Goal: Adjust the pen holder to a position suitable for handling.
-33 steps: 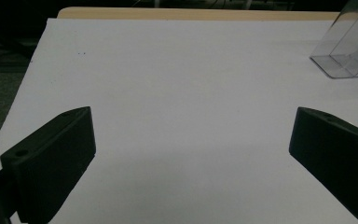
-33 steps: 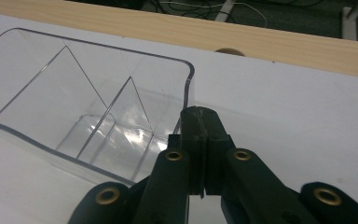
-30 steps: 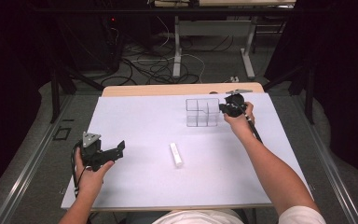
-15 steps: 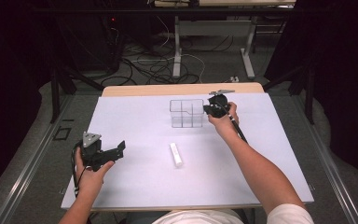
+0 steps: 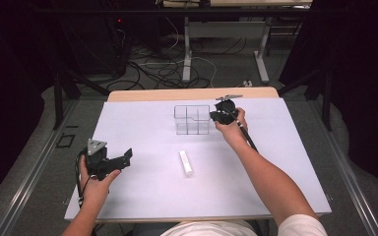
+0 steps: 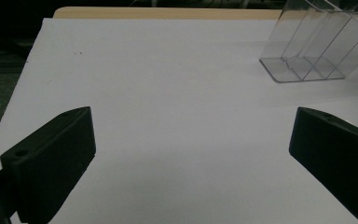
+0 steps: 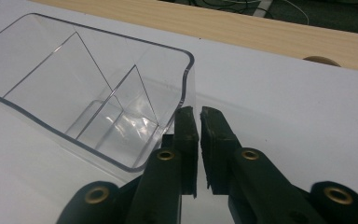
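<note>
The clear divided organizer point(image 5: 192, 119), dragged leftward to the far middle of the counter point(image 5: 142, 196), is judged just released, the right hand-held gripper point(image 7: 199, 122) having just parted narrowly beside its wall, a gap seen in its own view, while the left hand-held gripper point(image 5: 126, 155) gapes wide, empty.

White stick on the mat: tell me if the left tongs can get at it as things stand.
Probably yes. The white stick lies alone on the mat, apart from the clear organizer, and the left tongs stand open with bare mat between them and it.
</note>
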Action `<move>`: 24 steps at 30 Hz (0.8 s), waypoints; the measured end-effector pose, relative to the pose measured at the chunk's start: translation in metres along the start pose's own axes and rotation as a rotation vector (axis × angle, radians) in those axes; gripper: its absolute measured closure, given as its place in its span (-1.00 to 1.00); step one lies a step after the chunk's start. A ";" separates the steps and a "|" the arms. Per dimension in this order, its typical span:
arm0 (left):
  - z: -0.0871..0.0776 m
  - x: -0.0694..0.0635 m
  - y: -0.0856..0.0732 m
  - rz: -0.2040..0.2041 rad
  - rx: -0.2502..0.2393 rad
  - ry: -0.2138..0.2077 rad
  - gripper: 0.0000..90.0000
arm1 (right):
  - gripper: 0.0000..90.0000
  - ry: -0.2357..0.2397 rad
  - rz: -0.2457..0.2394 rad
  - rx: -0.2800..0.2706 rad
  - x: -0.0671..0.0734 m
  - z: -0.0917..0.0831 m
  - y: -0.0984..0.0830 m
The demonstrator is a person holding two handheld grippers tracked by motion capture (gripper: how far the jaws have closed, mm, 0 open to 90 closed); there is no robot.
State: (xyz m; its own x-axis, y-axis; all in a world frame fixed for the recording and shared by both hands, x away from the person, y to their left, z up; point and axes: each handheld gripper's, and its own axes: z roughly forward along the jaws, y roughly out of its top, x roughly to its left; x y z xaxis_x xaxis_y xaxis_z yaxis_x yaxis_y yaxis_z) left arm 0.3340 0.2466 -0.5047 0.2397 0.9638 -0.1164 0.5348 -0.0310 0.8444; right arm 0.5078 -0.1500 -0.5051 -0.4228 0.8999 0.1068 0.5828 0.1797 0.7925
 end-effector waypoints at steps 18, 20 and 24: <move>0.005 0.001 -0.001 -0.023 0.023 -0.022 -0.97 | 0.27 0.114 0.052 -0.149 -0.005 -0.043 -0.016; 0.005 0.001 0.000 -0.024 0.023 -0.024 -0.97 | 0.22 0.127 0.029 -0.169 -0.004 -0.049 -0.018; 0.007 0.000 0.001 -0.026 0.022 -0.028 -0.97 | 0.15 0.157 -0.004 -0.201 0.000 -0.062 -0.021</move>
State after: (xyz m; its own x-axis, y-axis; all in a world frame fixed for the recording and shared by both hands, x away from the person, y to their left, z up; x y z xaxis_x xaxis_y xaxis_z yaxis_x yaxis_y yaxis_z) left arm 0.3401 0.2441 -0.5080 0.2477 0.9566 -0.1533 0.5590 -0.0118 0.8291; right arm 0.4521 -0.1781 -0.4849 -0.5363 0.8239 0.1829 0.4377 0.0862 0.8950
